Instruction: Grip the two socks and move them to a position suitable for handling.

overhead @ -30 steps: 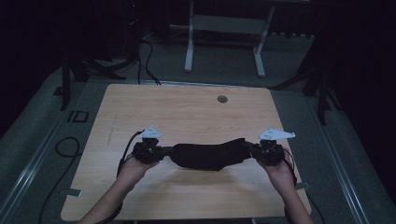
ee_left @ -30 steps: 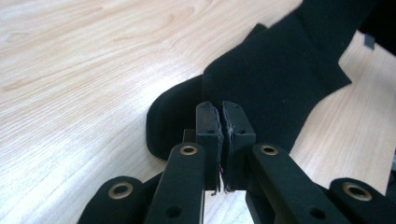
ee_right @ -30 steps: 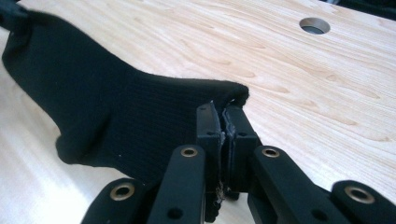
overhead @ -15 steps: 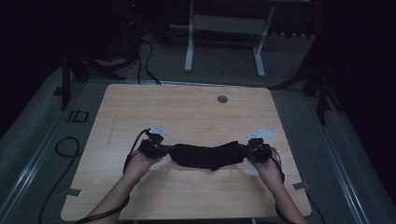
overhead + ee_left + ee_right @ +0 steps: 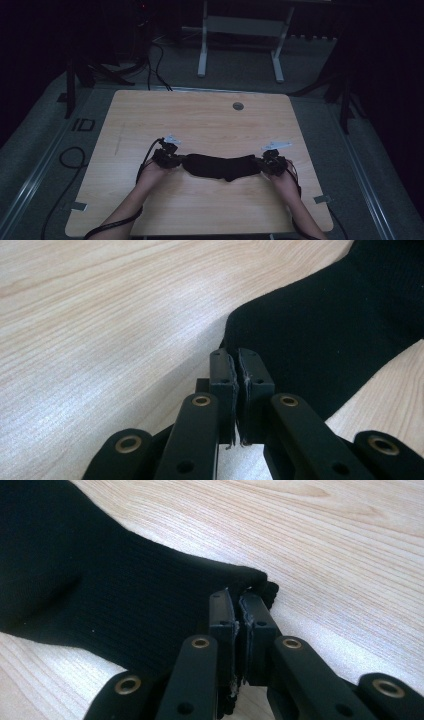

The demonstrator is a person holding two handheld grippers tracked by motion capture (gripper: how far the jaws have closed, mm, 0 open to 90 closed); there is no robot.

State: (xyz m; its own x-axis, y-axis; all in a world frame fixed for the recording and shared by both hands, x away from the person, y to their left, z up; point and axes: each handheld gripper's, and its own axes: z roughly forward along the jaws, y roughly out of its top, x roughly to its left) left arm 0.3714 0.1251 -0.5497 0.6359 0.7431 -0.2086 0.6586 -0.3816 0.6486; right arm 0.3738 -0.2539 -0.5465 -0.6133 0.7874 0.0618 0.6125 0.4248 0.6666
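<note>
At the near edge of the high view, the person's two forearms come in from the bottom, each hand wrapped around a black claw tool. The left hand (image 5: 150,172) holds the left claw (image 5: 176,160) and the right hand (image 5: 286,181) holds the right claw (image 5: 264,164), both low over the pale wood-grain surface (image 5: 200,125).

In the left gripper view, the left claw (image 5: 235,367) has its jaws pressed together, pinching the edge of a black ribbed knit sock (image 5: 320,330) where the fabric meets the wood. In the right gripper view, the right claw (image 5: 236,607) is likewise clamped, its jaws closed on the bunched end of the same sock (image 5: 100,590), which spreads away to the left of that view and lies on the surface.

From above, the sock (image 5: 222,166) stretches between the two claws as a dark band, sagging slightly toward the person in the middle and lying in the near half of the surface. A grey three-cornered plate sits on top of each tool.

Farther back, a small round grey grommet (image 5: 238,106) is set into the surface near its far edge. Beyond that, on the dark carpeted floor, stands a white metal frame with two legs (image 5: 240,40), and black cables (image 5: 155,60) trail across the floor to its left.
</note>
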